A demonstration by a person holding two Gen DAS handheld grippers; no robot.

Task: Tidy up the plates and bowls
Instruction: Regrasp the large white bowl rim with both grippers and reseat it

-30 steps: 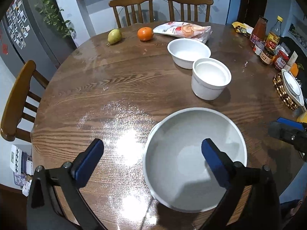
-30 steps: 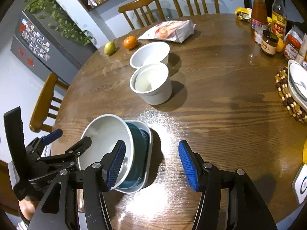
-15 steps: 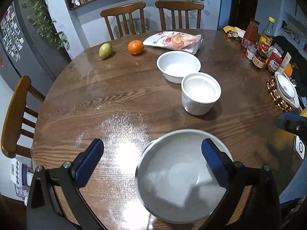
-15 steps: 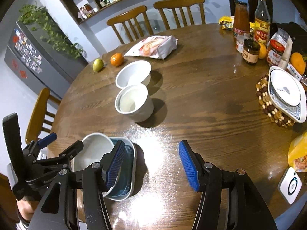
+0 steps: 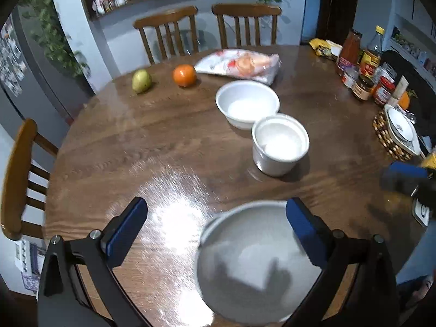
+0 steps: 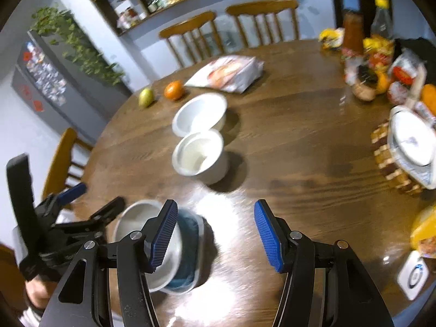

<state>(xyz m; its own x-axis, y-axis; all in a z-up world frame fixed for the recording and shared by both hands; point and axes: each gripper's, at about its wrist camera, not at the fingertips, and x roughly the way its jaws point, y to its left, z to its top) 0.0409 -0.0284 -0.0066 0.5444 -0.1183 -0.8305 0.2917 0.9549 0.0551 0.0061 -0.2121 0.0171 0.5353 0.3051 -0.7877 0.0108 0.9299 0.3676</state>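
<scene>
Bowls sat in two groups on the round wooden tabletop (image 5: 169, 147). At the near edge, a grey bowl (image 5: 259, 261) rested inside a dark teal bowl (image 6: 188, 248), which in turn sat in a pale shallow plate (image 6: 203, 227); the teal bowl and the plate showed only in the right wrist view. Toward 12 o'clock from that stack, well apart from it, stood a deep white bowl (image 5: 280, 144), and just beyond it, touching or nearly so, a wider white bowl (image 5: 247, 103).

The left hand-held gripper (image 5: 215, 227) was spread wide and held nothing; its right finger hung over the grey bowl's rim at about 2 o'clock, and I could not tell whether it touched. The right hand-held gripper (image 6: 215, 235) was likewise wide apart and empty, its left finger overlapping the stack in the right wrist view, its right finger over bare wood.

At the far edge lay a green pear (image 5: 141, 80), an orange (image 5: 184, 75) beside it, and a snack bag (image 5: 239, 65) just behind the wider white bowl. At 3 o'clock on the tabletop, a cluster of bottles and jars (image 5: 362, 68) stood near a patterned plate (image 6: 411, 141) resting on a beaded trivet (image 6: 389, 160).
</scene>
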